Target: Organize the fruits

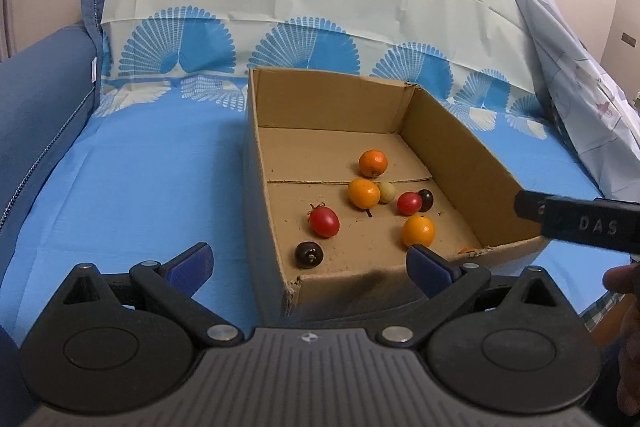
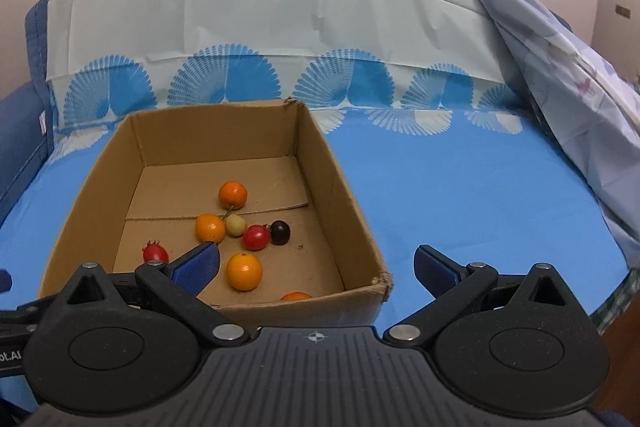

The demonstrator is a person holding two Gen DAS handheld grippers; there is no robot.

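A sofa draped in a blue patterned sheet (image 1: 140, 187) serves as the work surface, and on it an open cardboard box (image 1: 332, 99) is set, its walls keeping loose fruit from rolling away. All the fruit seen lies on the box floor: oranges (image 1: 373, 163), red tomatoes (image 1: 324, 221), dark plums (image 1: 308, 254) and one pale fruit (image 1: 387, 191), mingled rather than sorted, so the organizing is judged unfinished. The left gripper (image 1: 310, 265) is held at the near wall, jaws spread wide and empty; the right gripper (image 2: 318, 269) likewise stands wide and empty, seemingly ready for picking.
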